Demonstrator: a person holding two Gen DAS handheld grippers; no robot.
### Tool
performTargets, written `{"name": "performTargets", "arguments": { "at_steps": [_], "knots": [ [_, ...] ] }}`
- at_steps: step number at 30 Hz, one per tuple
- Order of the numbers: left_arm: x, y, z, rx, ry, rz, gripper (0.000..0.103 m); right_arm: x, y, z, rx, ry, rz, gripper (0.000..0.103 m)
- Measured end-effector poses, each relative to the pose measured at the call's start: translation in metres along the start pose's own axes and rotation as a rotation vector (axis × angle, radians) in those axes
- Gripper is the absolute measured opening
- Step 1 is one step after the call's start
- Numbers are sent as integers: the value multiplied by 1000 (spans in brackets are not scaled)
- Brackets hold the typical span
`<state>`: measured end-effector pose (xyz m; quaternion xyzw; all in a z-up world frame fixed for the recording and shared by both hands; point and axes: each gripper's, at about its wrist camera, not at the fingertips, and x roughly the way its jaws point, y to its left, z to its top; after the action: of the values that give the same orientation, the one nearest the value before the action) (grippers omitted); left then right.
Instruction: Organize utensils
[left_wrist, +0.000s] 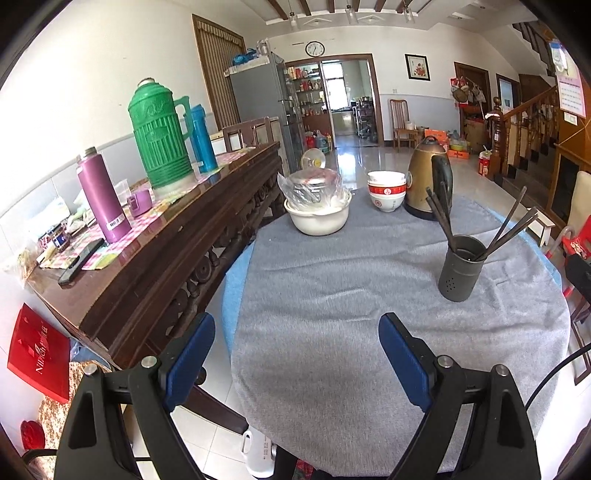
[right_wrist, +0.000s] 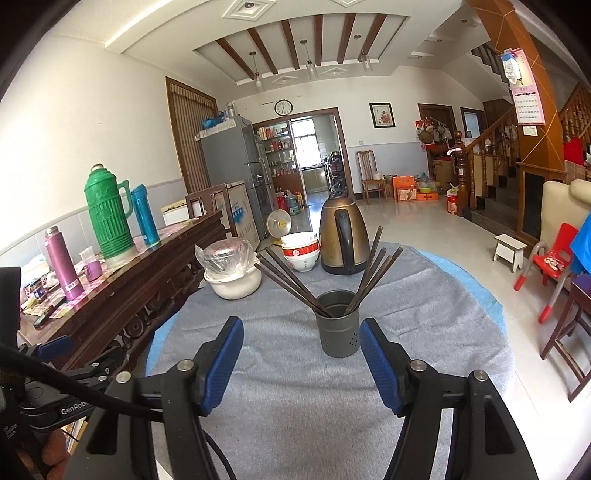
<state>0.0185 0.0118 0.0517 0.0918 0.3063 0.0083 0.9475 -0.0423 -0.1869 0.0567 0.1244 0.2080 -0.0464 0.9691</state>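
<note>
Both grippers, left (left_wrist: 297, 354) & right (right_wrist: 301, 356), jaws wide, empty. Chopsticks (right_wrist: 373, 275) splayed in holder (right_wrist: 338, 325); w/ nothing left on bench (left_wrist: 332, 350), gather them upright, gently.

A matt dark grey perforated metal cylinder holder (right_wrist: 338, 325) stands on a soft, slightly wrinkled grey cloth table cover (right_wrist: 295, 398). In the holder lean smooth dark brown chopsticks (right_wrist: 373, 275). Behind the holder sit a dull brushed brass-coloured metal kettle (right_wrist: 341, 236) and glossy white-and-red ceramic bowls (right_wrist: 301, 251). Left of the holder, a polished carved dark wooden sideboard (left_wrist: 177, 254) carries a ribbed green plastic thermos (left_wrist: 160, 136).
</note>
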Motion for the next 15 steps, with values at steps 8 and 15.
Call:
{"name": "performTargets", "arguments": {
  "at_steps": [8,15],
  "knots": [
    [-15,-5,8,10,-33,7,90,-5,-7,5,16,-22,9,69],
    [-13,-12,17,17,-32,0,90,2,-11,7,23,-9,12,69]
  ]
}}
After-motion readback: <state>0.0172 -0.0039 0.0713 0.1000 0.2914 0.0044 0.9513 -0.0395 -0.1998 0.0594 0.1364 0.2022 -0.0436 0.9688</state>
